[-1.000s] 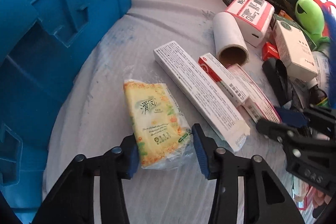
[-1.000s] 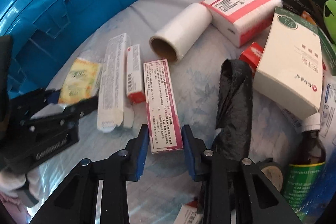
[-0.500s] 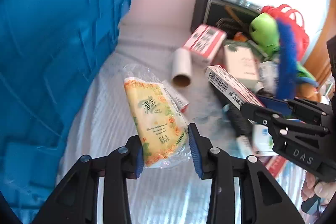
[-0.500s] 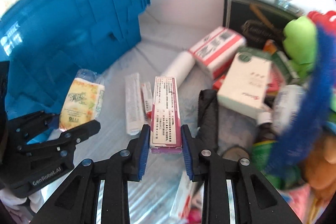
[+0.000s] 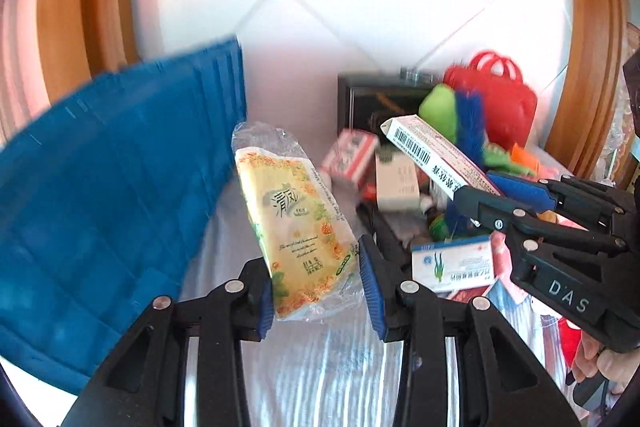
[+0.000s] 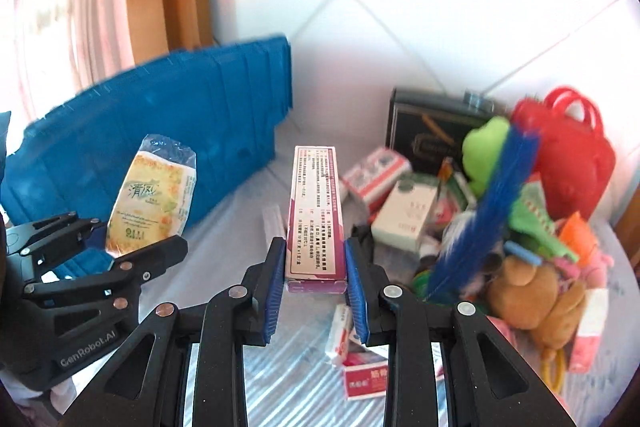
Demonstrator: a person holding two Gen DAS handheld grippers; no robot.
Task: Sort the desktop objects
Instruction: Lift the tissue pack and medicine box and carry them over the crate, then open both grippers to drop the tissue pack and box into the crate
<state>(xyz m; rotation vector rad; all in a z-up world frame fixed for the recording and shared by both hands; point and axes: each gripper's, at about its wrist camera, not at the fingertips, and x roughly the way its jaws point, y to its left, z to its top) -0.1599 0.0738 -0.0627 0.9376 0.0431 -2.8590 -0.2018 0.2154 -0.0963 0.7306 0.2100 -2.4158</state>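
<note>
My left gripper (image 5: 318,287) is shut on a yellow tissue pack (image 5: 298,223) in clear wrap, held up above the table. From the right wrist view the same tissue pack (image 6: 150,203) shows at the left in the left gripper (image 6: 120,247). My right gripper (image 6: 314,275) is shut on a long pink-and-white box (image 6: 314,215), lifted off the cloth. That box (image 5: 432,155) also appears at the right of the left wrist view, in the right gripper (image 5: 516,195). A blue crate (image 5: 108,195) stands to the left.
At the right is a heap: a green plush (image 6: 486,143), a red bag (image 6: 568,151), a blue brush (image 6: 496,195), a brown plush (image 6: 536,291), a black box (image 6: 428,131) and small cartons (image 6: 408,215). A striped cloth (image 6: 304,375) covers the table. A tiled wall (image 6: 400,7) rises behind.
Both grippers closed on their items and lifted them off the table. The views tilted upward, so the wall and the wooden frame came into sight.
</note>
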